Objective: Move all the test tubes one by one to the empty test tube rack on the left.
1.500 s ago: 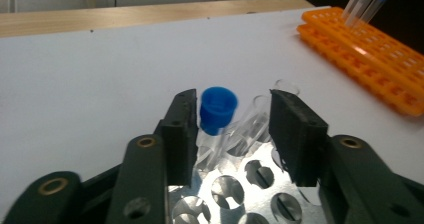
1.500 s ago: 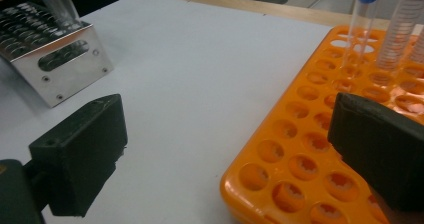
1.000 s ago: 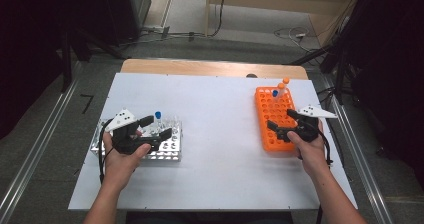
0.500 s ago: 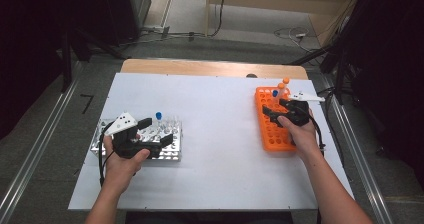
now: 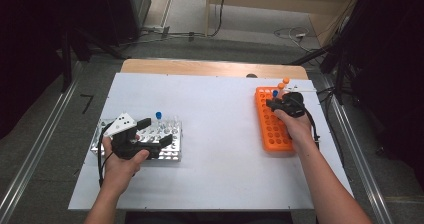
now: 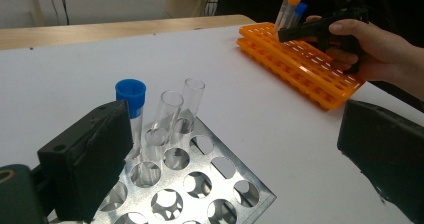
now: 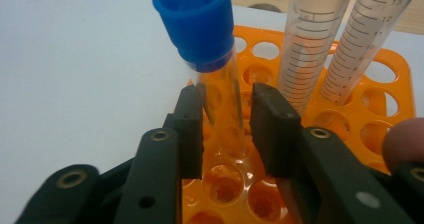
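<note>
Whereas second ago right gripper (image 5: pixel 274 103) sat at near end of orange plastic tube rack (image 5: pixel 272 131), now at far end, jaws just been closing, pinching blue-capped clear tube (image 7: pixel 212 59) standing in rack hole (pads each side of glass). Two orange-capped graduated tubes (image 7: pixel 312 44) stand just beside. Left gripper (image 5: pixel 152 132) unmoved, jaws spread wide over perforated metal rack (image 6: pixel 200 184); rack holds second blue-capped tube (image 6: pixel 131 101), two uncapped clear tubes (image 6: pixel 167 116).

Blue-cap tube (image 7: pixel 218 59) in orange rack (image 5: pixel 272 129); metal rack (image 5: pixel 172 149) silver w/ holes.
</note>
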The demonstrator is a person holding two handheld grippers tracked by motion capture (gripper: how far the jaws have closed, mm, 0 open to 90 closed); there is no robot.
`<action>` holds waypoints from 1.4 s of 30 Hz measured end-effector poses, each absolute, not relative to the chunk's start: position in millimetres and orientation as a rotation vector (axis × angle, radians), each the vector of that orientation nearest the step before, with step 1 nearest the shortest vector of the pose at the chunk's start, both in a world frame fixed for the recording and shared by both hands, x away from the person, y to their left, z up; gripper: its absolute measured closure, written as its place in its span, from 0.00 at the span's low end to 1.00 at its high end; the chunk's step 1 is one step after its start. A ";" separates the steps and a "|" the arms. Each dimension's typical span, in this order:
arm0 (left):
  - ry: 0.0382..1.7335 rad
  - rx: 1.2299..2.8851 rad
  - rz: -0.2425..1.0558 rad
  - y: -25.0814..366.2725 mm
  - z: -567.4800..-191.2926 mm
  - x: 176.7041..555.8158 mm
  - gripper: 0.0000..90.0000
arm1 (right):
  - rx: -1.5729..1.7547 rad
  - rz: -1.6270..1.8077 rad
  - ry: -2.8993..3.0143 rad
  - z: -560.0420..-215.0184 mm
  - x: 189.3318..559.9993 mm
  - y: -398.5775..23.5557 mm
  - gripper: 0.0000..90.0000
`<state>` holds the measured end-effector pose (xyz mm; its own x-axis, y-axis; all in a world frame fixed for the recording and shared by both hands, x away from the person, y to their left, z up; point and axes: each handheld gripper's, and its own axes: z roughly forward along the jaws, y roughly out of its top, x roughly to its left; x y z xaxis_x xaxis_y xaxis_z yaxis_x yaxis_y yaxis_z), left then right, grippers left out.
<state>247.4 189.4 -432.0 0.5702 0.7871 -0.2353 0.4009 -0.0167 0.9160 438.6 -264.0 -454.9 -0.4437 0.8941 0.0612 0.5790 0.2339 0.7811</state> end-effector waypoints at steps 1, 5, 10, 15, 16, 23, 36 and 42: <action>1.017 1.635 0.414 189.0 -431.9 247.3 0.02 | 1.348 1.054 2.111 -455.1 439.1 -263.4 0.79; 1.013 1.641 0.414 186.9 -431.7 247.2 0.02 | 1.344 1.046 2.096 -454.8 438.1 -263.0 0.83; 1.004 1.642 0.416 183.8 -430.3 246.3 0.02 | 1.302 1.079 2.053 -452.3 431.2 -265.2 0.83; 0.985 1.644 0.413 178.2 -426.7 245.0 0.02 | 1.265 1.136 2.006 -443.9 421.7 -270.6 0.83; 0.979 1.647 0.412 176.8 -426.0 244.7 0.02 | 1.253 1.151 2.002 -441.1 419.7 -271.7 0.83; 0.945 1.660 0.408 167.2 -422.0 243.0 0.02 | 1.171 1.239 2.001 -425.4 400.7 -270.4 0.83; 0.903 1.691 0.383 148.5 -422.8 242.6 0.02 | 1.048 1.376 2.063 -426.7 353.9 -255.3 0.83; 0.881 1.708 0.374 139.3 -423.3 242.1 0.02 | 0.994 1.413 2.118 -433.4 332.5 -244.2 0.83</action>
